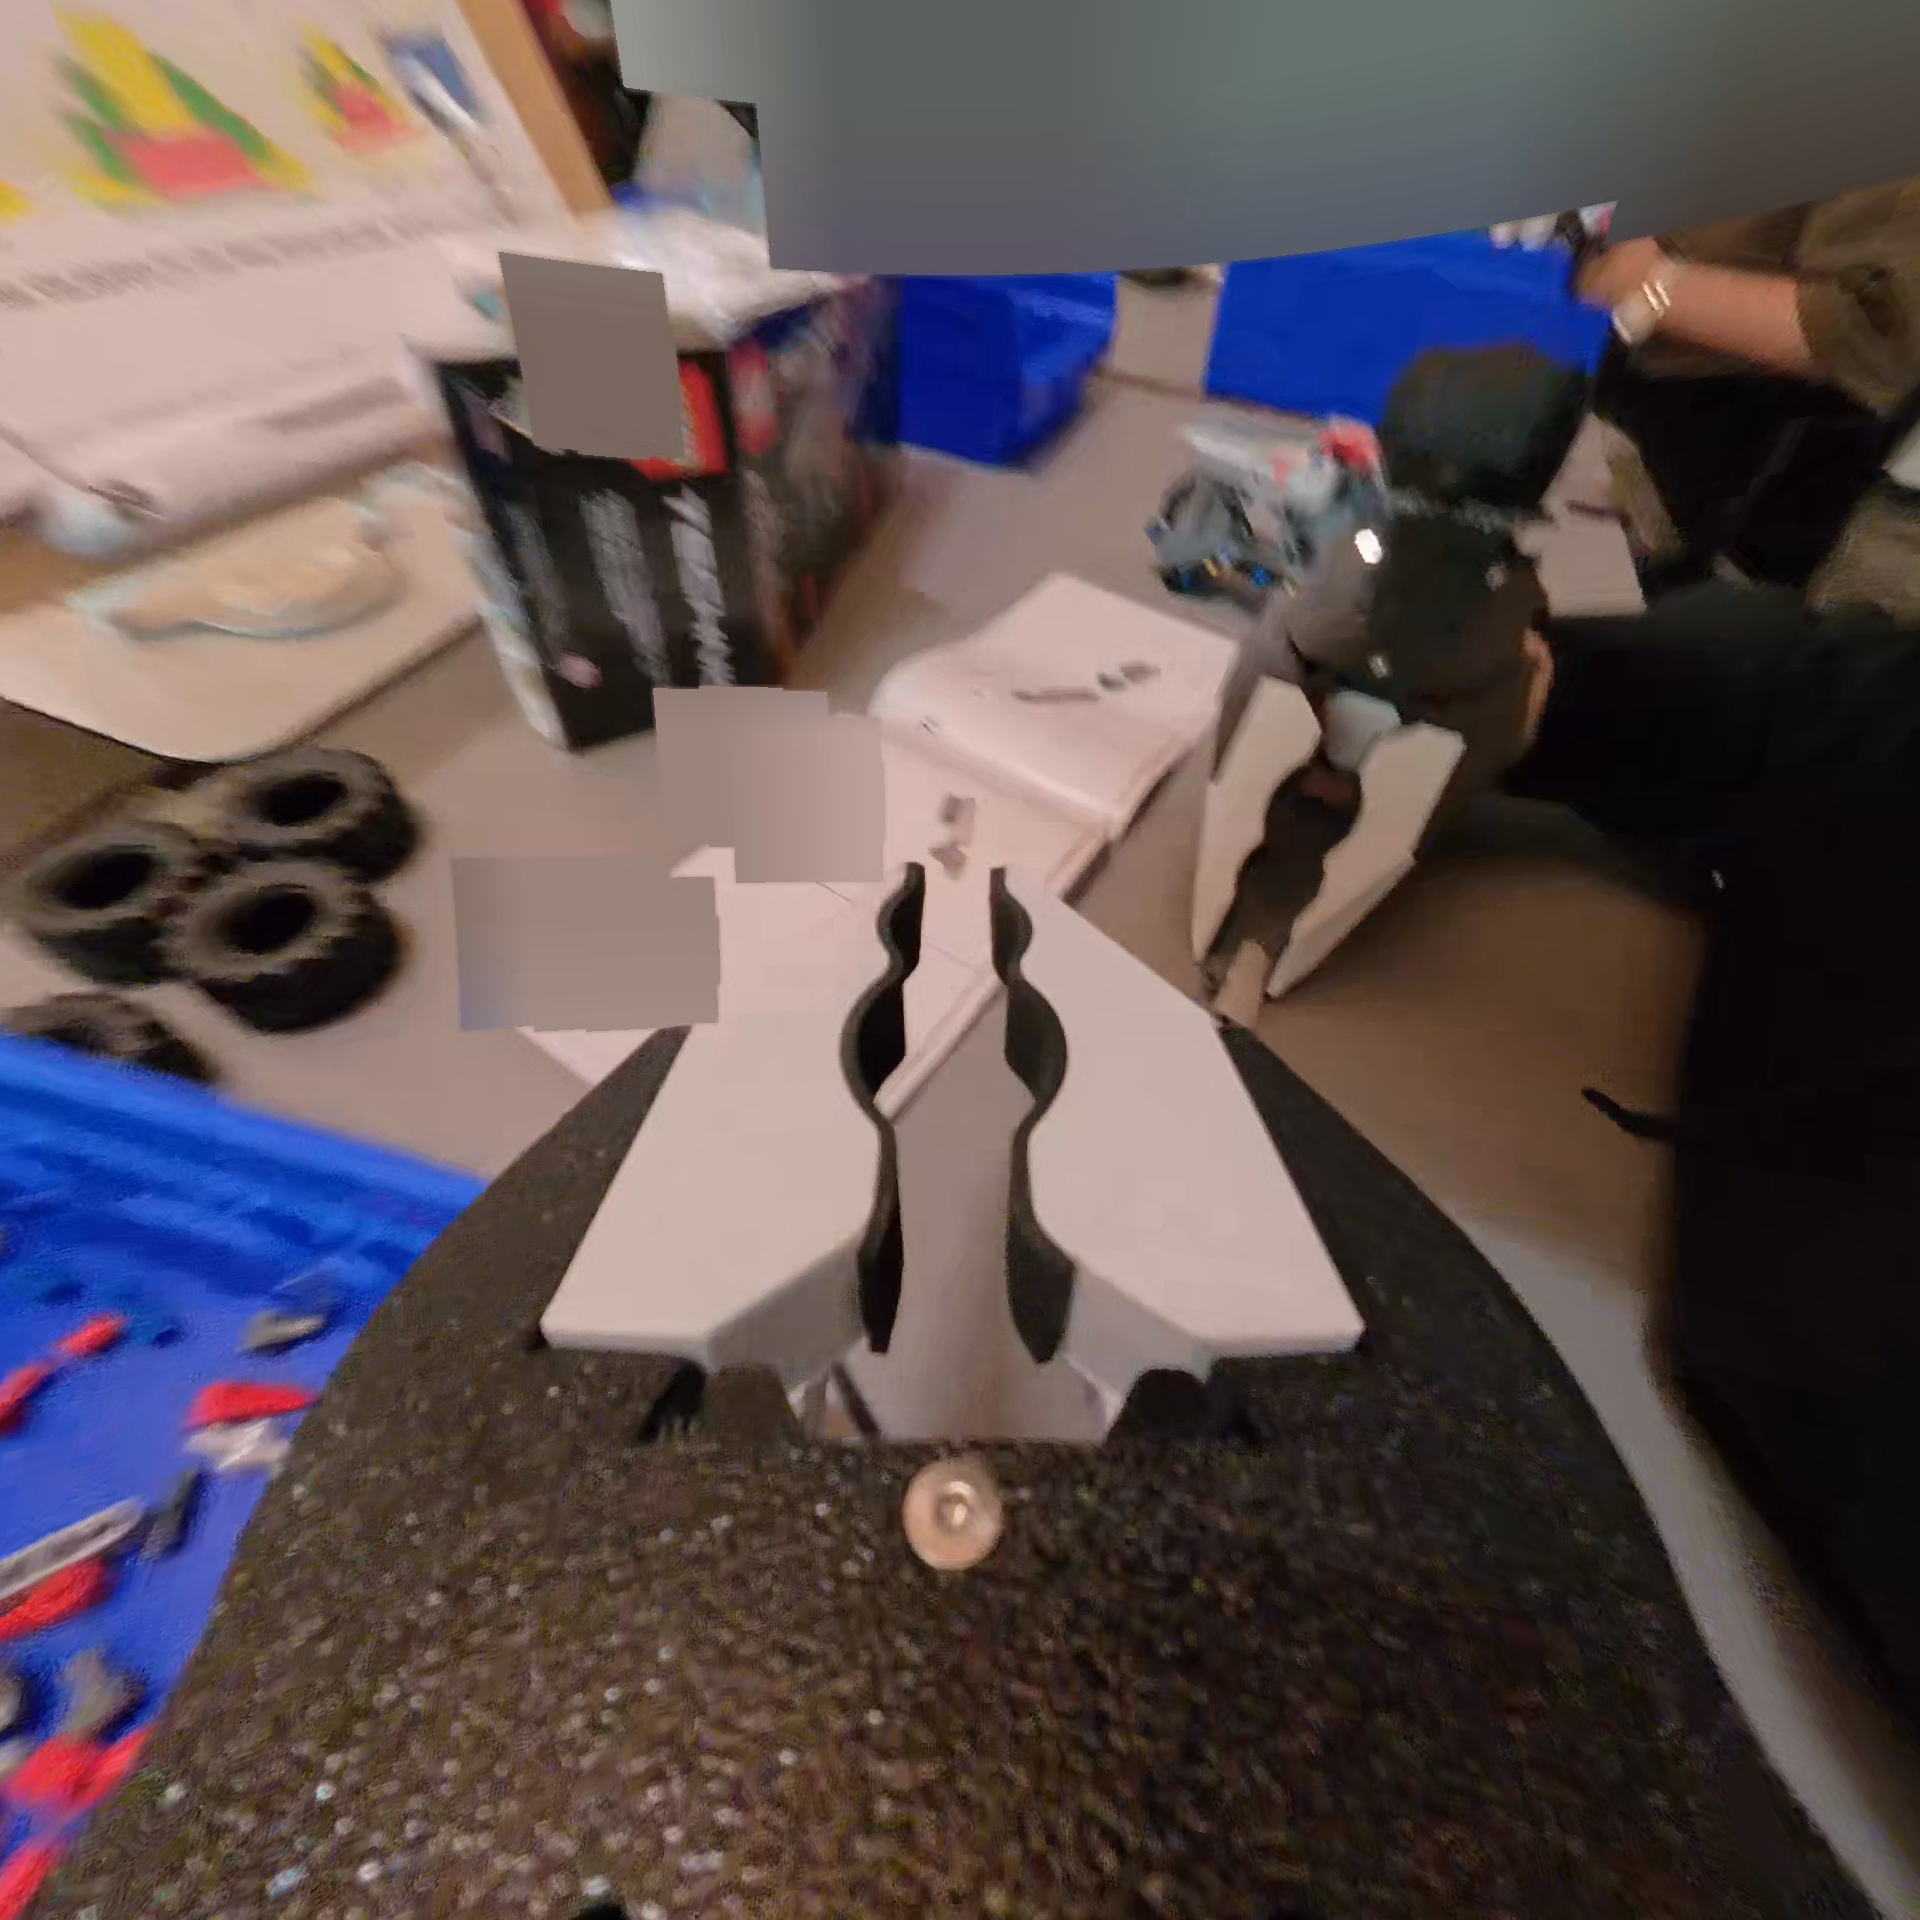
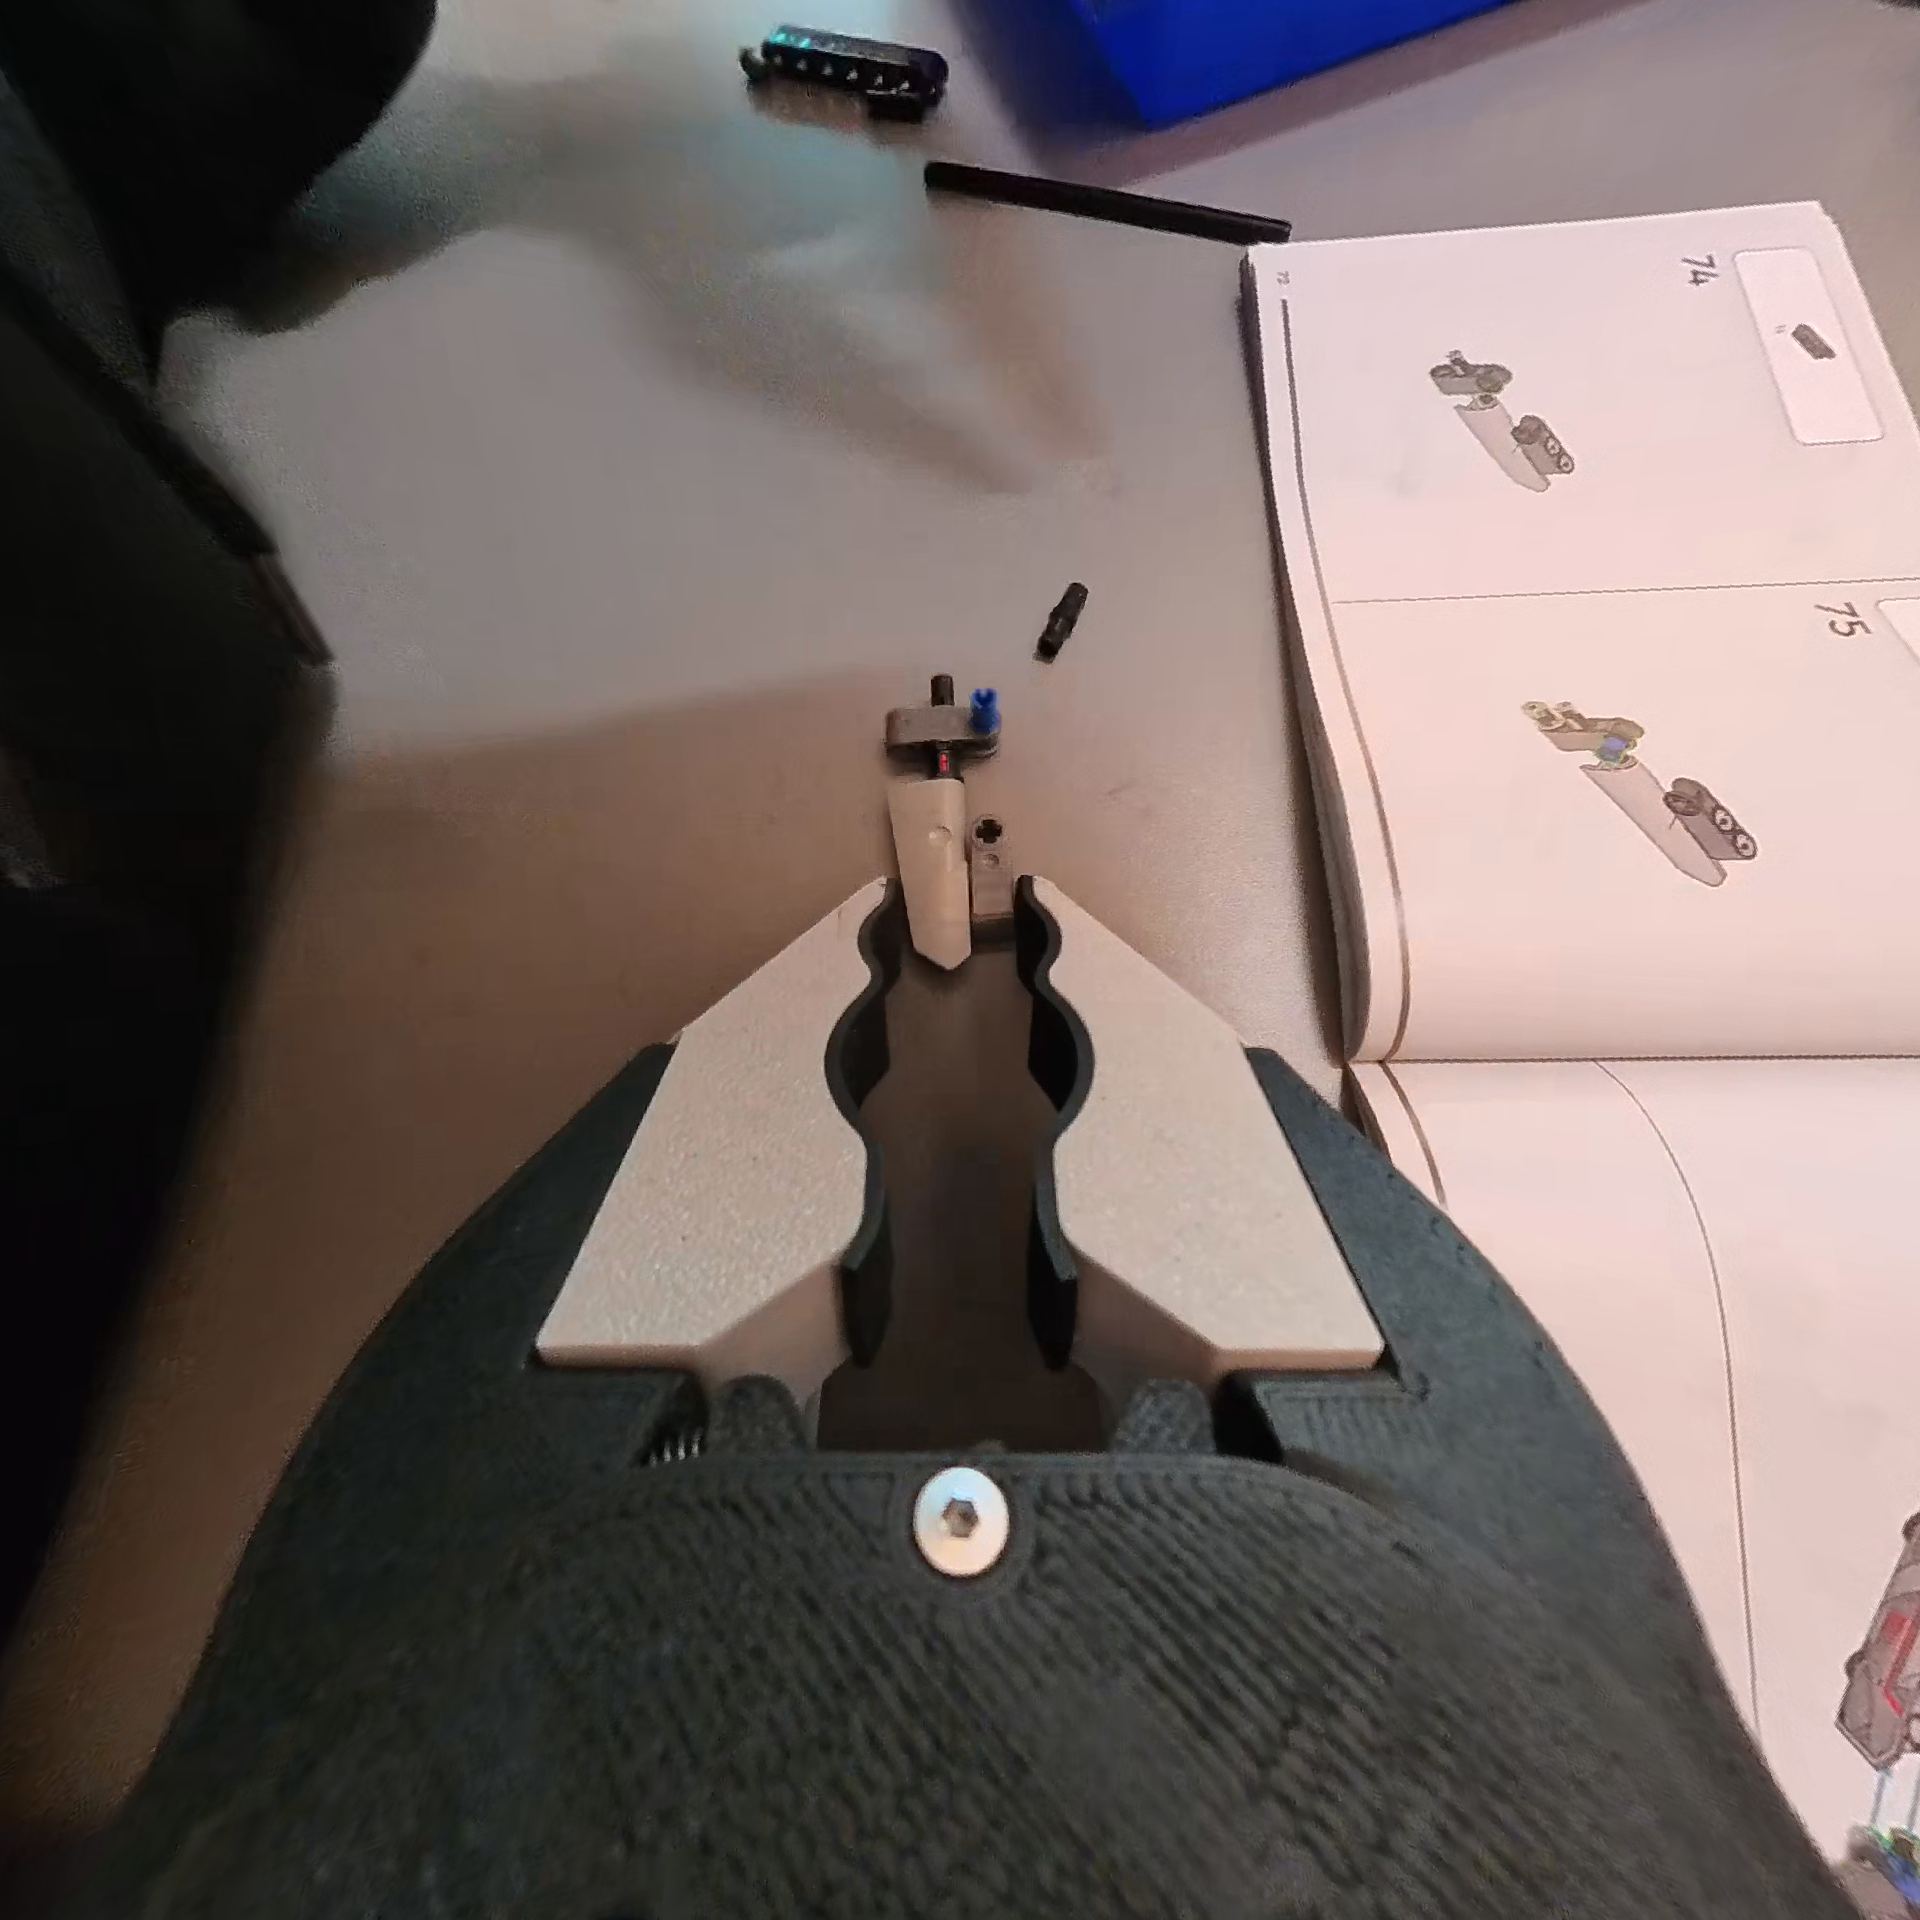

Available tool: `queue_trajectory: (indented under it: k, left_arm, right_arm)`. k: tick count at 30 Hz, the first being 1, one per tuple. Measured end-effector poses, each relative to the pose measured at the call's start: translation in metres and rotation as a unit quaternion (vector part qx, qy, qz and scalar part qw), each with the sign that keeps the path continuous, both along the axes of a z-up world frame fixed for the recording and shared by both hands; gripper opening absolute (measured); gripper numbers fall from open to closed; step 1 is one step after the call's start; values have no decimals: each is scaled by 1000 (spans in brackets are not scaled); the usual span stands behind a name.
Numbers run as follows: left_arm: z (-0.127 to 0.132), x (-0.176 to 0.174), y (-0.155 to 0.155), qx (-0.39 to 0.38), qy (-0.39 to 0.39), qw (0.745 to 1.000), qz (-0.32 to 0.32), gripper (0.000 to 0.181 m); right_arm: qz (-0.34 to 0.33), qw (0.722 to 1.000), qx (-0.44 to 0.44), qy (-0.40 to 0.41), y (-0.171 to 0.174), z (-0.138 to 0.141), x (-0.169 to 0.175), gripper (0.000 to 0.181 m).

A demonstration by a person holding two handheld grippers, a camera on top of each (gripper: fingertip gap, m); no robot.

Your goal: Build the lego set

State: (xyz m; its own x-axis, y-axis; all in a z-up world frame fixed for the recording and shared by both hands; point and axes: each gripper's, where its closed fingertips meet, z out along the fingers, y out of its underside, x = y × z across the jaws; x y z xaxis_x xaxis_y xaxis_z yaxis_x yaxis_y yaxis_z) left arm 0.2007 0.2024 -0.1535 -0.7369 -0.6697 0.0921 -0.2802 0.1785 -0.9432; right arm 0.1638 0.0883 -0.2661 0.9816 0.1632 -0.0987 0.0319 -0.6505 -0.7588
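Observation:
My right gripper point(image 2: 954, 891) is shut on a small lego assembly point(image 2: 935, 862) at its fingertips: a white slanted piece beside a grey beam, with a black pin and a blue pin on the far end. It holds it just above the grey table. A loose black pin point(image 2: 1060, 620) lies just beyond. The open instruction booklet point(image 2: 1610, 644) lies to the right. My left gripper point(image 1: 956, 881) is narrowly open and empty, raised above the booklet point(image 1: 1049, 707). The right gripper point(image 1: 1247, 977) also shows in the left wrist view, pointing down at the table.
Black tyres point(image 1: 239, 883) and a blue bin of loose parts point(image 1: 156, 1299) sit at the left. A black set box point(image 1: 644, 540) stands behind. A partly built model point(image 1: 1268, 509) and a person's hand point(image 1: 1642, 291) are at the back right. A black axle point(image 2: 1101, 203) and black beam point(image 2: 842, 59) lie farther off. Spacing between my two grippers at the tips: around 15 cm.

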Motion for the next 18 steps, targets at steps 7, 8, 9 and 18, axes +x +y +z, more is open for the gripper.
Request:
queue_trajectory:
  k: [7,8,9,18]
  left_arm:
    - [76,-2,152,-67,-77,967,232,16]
    - [76,-5,174,-57,-75,961,260,18]
    - [76,-7,196,-43,-78,953,290,21]
    - [49,-53,322,70,-120,849,510,25]
  right_arm:
    - [7,999,5,-47,0,-1,-2,25]
    - [7,999,5,-50,0,-1,-2,24]
    - [7,999,5,-51,0,-1,-2,24]
    - [10,999,4,-43,0,-1,-3,27]
